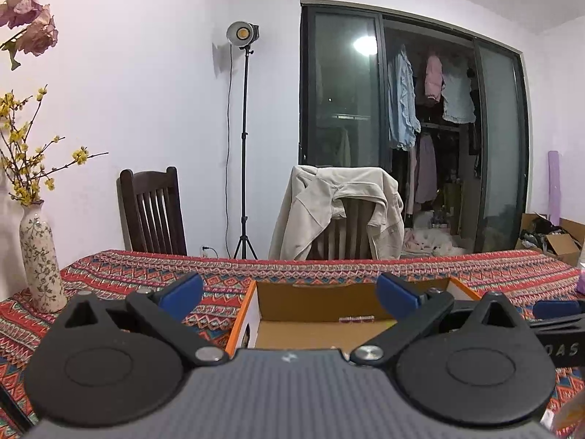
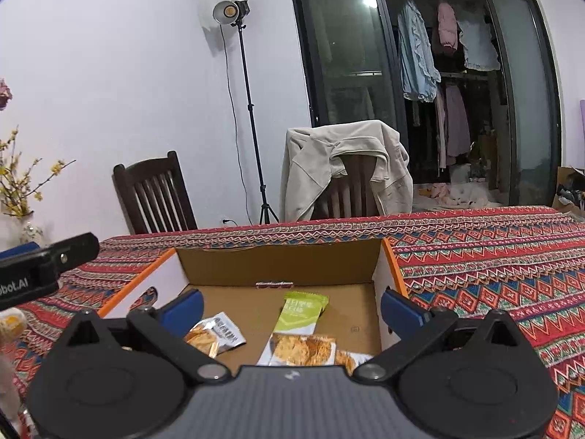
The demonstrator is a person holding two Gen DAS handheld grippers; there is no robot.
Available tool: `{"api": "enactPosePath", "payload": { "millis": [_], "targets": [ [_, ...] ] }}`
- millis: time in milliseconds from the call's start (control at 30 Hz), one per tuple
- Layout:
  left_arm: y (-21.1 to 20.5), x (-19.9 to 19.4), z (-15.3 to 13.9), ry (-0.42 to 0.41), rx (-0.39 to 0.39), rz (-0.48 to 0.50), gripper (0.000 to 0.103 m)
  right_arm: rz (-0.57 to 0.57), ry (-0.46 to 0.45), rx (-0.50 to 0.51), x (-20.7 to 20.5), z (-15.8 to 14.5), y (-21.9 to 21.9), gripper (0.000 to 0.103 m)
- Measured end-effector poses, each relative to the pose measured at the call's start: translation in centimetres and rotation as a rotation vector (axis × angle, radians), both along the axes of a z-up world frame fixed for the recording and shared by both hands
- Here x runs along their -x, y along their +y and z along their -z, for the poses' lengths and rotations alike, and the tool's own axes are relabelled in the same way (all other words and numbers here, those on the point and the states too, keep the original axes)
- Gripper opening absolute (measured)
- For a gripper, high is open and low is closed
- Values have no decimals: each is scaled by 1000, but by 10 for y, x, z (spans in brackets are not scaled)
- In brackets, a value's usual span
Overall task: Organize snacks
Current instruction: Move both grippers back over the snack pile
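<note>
A: Room entry: white walls, a lamp on a tripod (image 2: 234, 11), two chairs, one draped with a beige jacket (image 2: 347, 168). The surface (image 2: 493, 256) carries a red patterned cloth, with a flowered vase (image 1: 38, 256) off to the left of the left jaws.

B: And the task item?

A: One cardboard box (image 2: 278, 259), orange-edged, open-topped, directly ahead of and below both pairs of jaws. Contents, by the right wrist view: a green packet (image 2: 301, 311), a silver-and-orange packet (image 2: 214, 336), and two more biscuit packets (image 2: 303, 349) nearest the camera.

B: Jaws?

A: Left gripper (image 1: 289, 289): spread, nothing between. Right gripper (image 2: 292, 307): spread, nothing between, hovering over the box.

B: Progress?

A: Judged well along: several snacks lie in the box. At the left edge of the right wrist view a yellowish wrapped thing (image 2: 11, 325) sits outside the box; possibly a snack left to collect, but I cannot tell. No others show on the cloth.
</note>
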State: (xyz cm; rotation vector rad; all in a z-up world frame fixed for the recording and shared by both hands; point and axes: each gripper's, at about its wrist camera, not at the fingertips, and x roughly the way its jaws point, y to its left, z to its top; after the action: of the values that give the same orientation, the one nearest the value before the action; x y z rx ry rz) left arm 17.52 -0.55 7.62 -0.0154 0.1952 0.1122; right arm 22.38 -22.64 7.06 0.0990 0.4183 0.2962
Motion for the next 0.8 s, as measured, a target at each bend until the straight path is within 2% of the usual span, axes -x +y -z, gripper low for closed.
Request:
{"api": "enactPosePath", "payload": {
  "millis": [433, 800],
  "targets": [
    [15, 52, 24, 73, 9, 28, 103, -16, 27, 29, 71, 19, -16, 103],
    [28, 76, 57, 132, 15, 18, 103, -13, 95, 42, 100, 45, -24, 103]
  ]
}}
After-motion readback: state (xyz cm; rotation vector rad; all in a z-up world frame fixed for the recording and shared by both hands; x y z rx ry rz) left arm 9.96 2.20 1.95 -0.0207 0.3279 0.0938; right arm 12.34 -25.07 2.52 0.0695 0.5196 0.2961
